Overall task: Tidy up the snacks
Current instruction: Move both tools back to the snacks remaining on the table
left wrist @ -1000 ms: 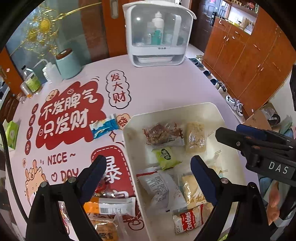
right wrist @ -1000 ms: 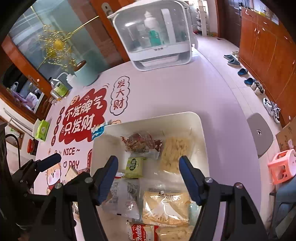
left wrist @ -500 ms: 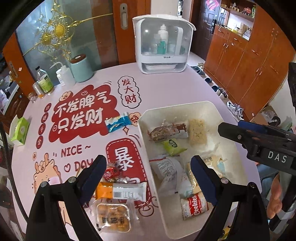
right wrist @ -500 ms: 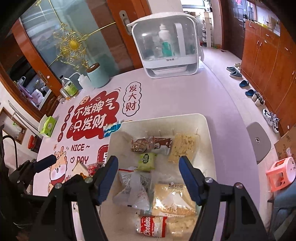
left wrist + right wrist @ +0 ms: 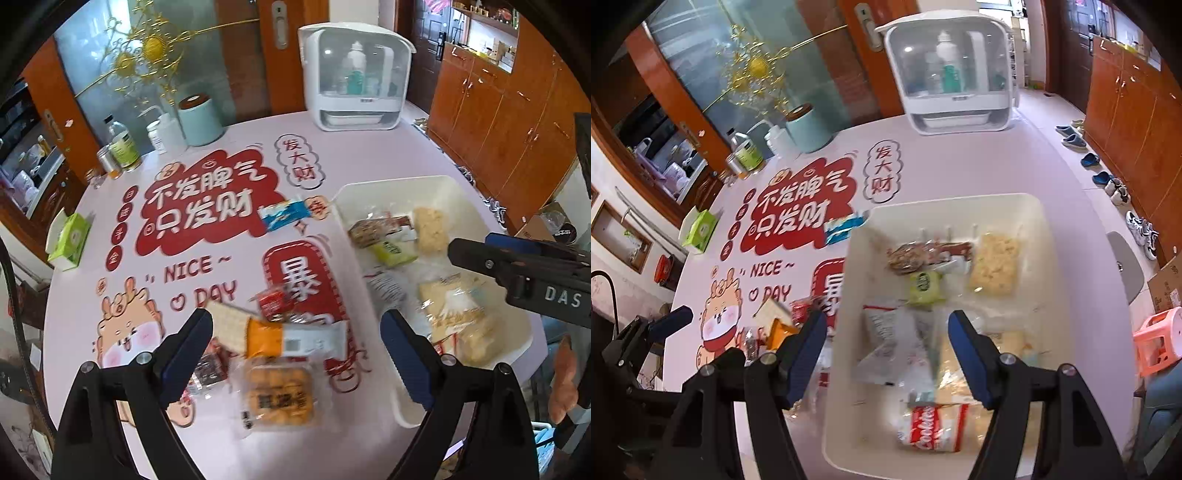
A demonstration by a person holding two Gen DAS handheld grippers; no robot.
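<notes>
both grippers farther back from white bin (image 5: 960,206), jaws apart, empty

Setting, as I view it remotely: a home dining area. Evidence: round table (image 5: 229,136) with festive printed cover; wooden cabinets (image 5: 491,110) along the wall; shoes (image 5: 1075,138) lined up on the floor; countertop bottle steriliser (image 5: 354,79); tissue box (image 5: 70,236); pink plastic stool (image 5: 1160,341); glass-panelled door (image 5: 746,62).

snack pile (image 5: 280,354) crowding bin (image 5: 391,186), far tabletop (image 5: 369,155) clear
</notes>
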